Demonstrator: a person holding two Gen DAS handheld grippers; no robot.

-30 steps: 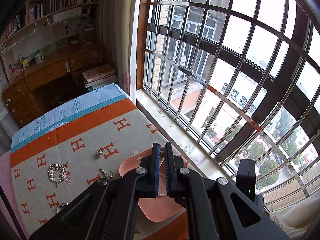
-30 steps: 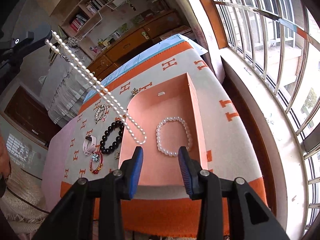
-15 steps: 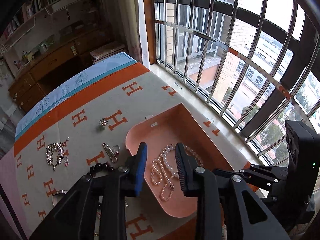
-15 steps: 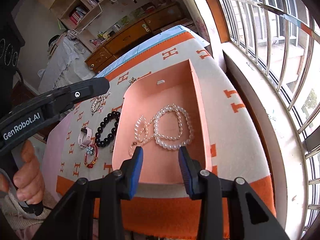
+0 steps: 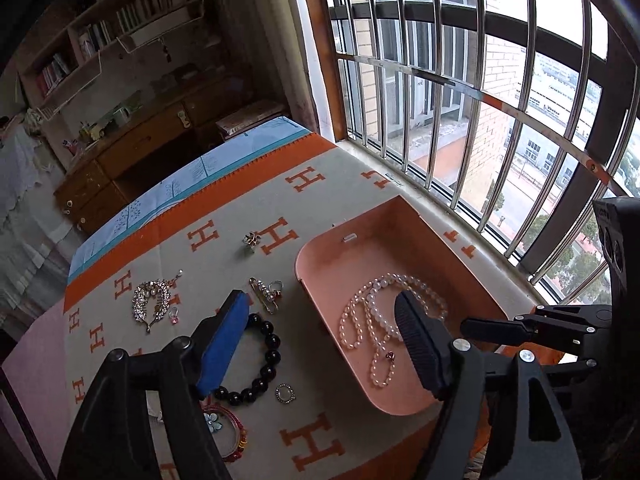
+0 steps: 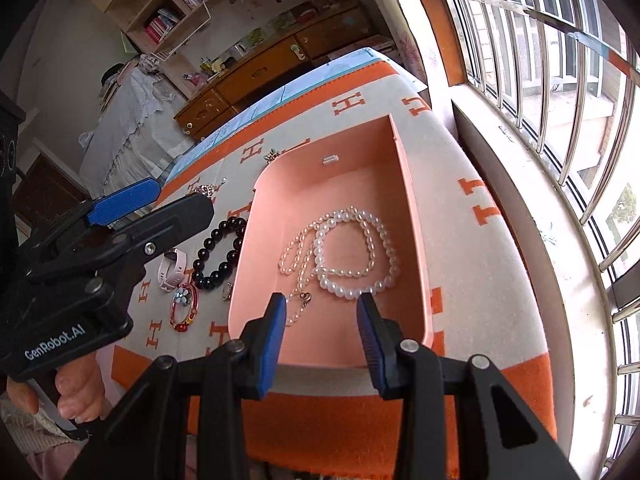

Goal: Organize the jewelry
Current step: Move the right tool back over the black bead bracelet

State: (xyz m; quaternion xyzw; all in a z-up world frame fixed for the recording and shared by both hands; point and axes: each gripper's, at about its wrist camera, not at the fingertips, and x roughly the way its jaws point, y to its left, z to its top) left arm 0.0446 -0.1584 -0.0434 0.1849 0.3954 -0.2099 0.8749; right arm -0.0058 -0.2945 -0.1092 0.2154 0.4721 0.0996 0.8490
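A pink tray [image 5: 460, 256] [image 6: 412, 208] holds a pearl necklace [image 5: 360, 328] [image 6: 298, 258] and a pearl bracelet [image 5: 416, 284] [image 6: 360, 248]. My left gripper [image 5: 320, 316] is open and empty above the tray's left rim; it also shows in the right wrist view [image 6: 152, 208]. My right gripper [image 6: 322, 304] is open and empty over the tray's near end. On the cloth lie a black bead bracelet [image 5: 260, 364] [image 6: 218, 252], a rhinestone brooch [image 5: 152, 304], a pin [image 5: 266, 290], a small ring [image 5: 285, 393] and a red bangle [image 5: 228, 428] [image 6: 184, 306].
The H-patterned orange cloth [image 5: 312, 444] covers the table. A barred window [image 5: 480, 100] and its sill run along the right. A small gold charm [image 5: 251, 240] lies farther back. A pink watch [image 6: 172, 270] lies left of the black bracelet.
My left gripper let the pearl necklace drop into the tray, opened wide, and moved down and left. The right gripper stayed still and open.
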